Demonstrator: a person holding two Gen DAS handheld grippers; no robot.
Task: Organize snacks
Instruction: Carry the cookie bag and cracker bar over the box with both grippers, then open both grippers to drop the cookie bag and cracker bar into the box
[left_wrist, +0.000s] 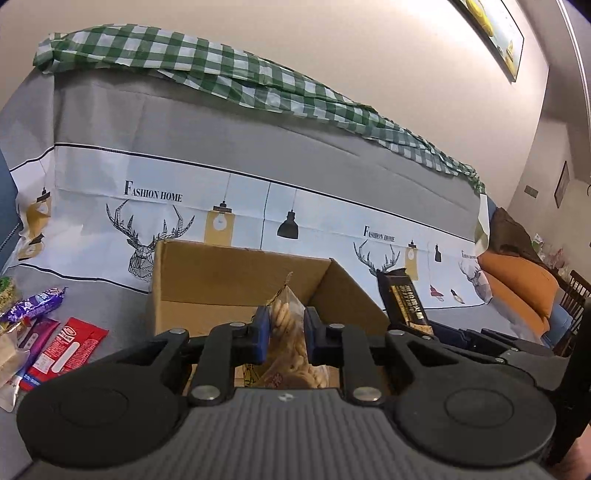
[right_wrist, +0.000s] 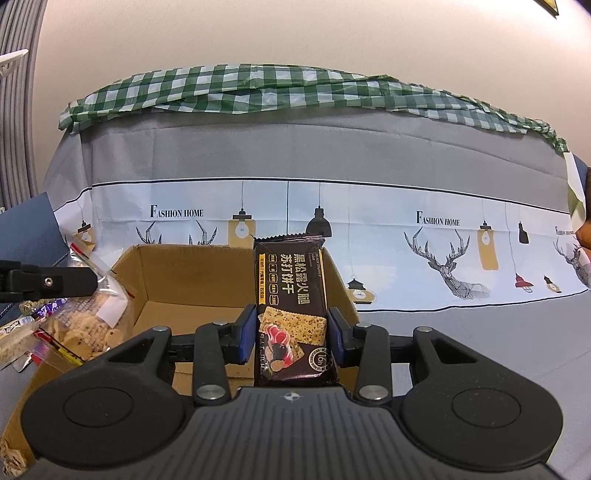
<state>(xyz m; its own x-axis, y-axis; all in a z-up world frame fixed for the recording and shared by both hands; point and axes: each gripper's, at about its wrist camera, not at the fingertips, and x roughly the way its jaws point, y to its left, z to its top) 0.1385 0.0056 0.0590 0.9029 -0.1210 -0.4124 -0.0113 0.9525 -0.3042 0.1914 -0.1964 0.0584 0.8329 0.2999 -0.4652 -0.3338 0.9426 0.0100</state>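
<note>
An open cardboard box (left_wrist: 221, 273) stands on the grey cloth in front of me. Over the box's near side, my left gripper (left_wrist: 286, 332) is shut on a clear bag of round biscuits (left_wrist: 284, 306), blue pads pressing on both sides. My right gripper (right_wrist: 291, 332) is shut on a dark brown cracker packet (right_wrist: 290, 280), held upright above the right part of the box (right_wrist: 192, 273). In the right wrist view the left gripper (right_wrist: 88, 282) enters from the left with the biscuit bag (right_wrist: 85, 325) hanging from it. The cracker packet (left_wrist: 406, 299) also shows in the left wrist view.
Loose snacks lie left of the box: a red packet (left_wrist: 70, 347), a purple packet (left_wrist: 35, 304) and others. A sofa back draped in grey deer-print cloth (left_wrist: 258, 147) and a green check cloth (left_wrist: 221, 74) rises behind. An orange cushion (left_wrist: 517, 288) lies at the right.
</note>
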